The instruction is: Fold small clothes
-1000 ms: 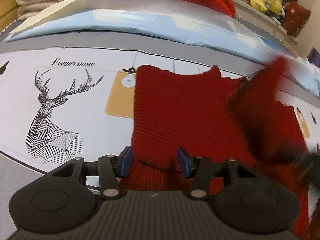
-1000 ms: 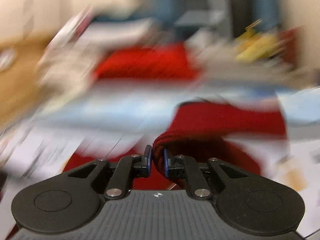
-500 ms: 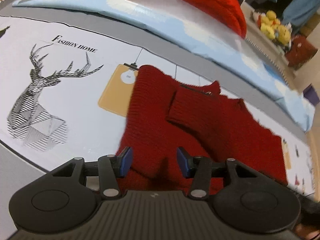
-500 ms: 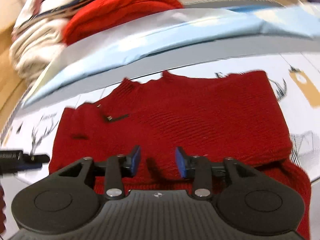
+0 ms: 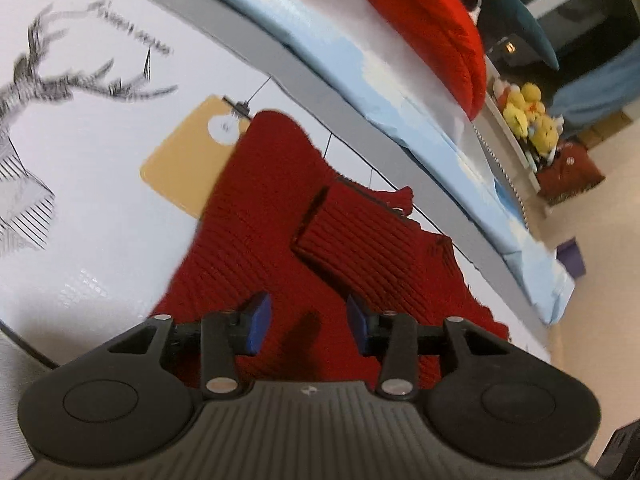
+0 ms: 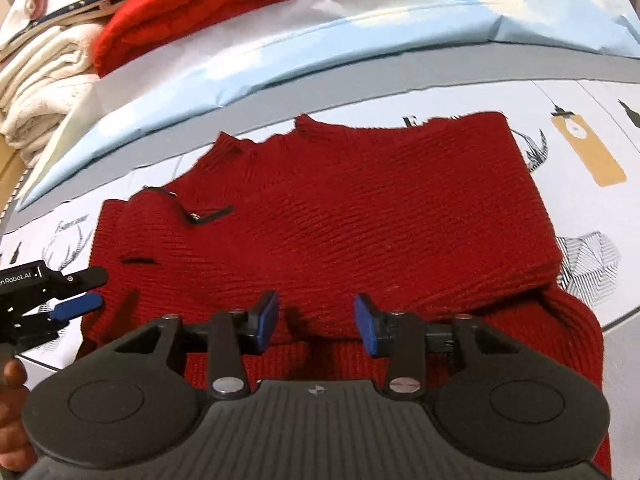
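Note:
A dark red knit sweater (image 6: 360, 208) lies flat on the printed sheet, with one side folded over its body. In the left wrist view the sweater (image 5: 260, 220) shows that folded part (image 5: 360, 236) lying across it. My right gripper (image 6: 316, 320) hovers open over the sweater's near edge, nothing between its blue pads. My left gripper (image 5: 308, 318) hangs over the sweater's near left part, jaws closing slightly, with the pads apart and gripping nothing. The left gripper (image 6: 94, 289) also shows at the left edge of the right wrist view, beside the sweater's corner.
The white sheet (image 5: 80, 160) carries deer and lamp prints. Behind the sweater lie a light blue cloth (image 6: 360, 32), a bright red garment (image 6: 200, 4) and a white folded stack (image 6: 40, 92). Yellow plush toys (image 5: 528, 116) sit on a far shelf. A person's hand (image 6: 12, 376) holds the left gripper.
My right gripper was shut on a fold of the sweater; it has let go and opened, and the fold now lies flat. My left gripper sank, rolled, and its jaws narrowed a little.

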